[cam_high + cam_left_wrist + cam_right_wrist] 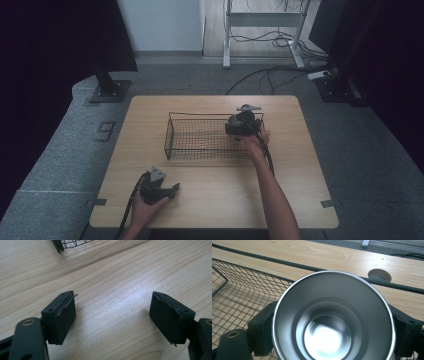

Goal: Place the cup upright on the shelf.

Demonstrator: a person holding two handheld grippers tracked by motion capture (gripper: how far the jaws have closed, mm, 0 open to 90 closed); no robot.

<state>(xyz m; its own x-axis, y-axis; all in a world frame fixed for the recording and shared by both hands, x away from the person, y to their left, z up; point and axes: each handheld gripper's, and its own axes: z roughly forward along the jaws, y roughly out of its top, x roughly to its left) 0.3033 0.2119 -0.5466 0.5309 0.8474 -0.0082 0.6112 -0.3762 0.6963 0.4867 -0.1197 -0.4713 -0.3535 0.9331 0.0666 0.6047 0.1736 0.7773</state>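
A shiny steel cup (332, 322) with its mouth toward the camera sits between the jaws of my right gripper (239, 125), which is shut on it; the black pads (260, 325) press its sides. The cup hangs at the right end of a black wire basket (170, 135), whose mesh (242, 295) shows below and to the left of the cup. My left gripper (172, 189) rests low on the wooden table (225, 200) near the front left. Its jaws (112, 315) stand wide open with only bare wood between them. A corner of the basket (67, 243) shows ahead of it.
A round cable hole (379, 275) is in the tabletop beyond the basket's rim. Past the table lie grey carpet, floor cables (280, 75), a white desk frame (227, 45) and two black stands (107, 90) at the far corners.
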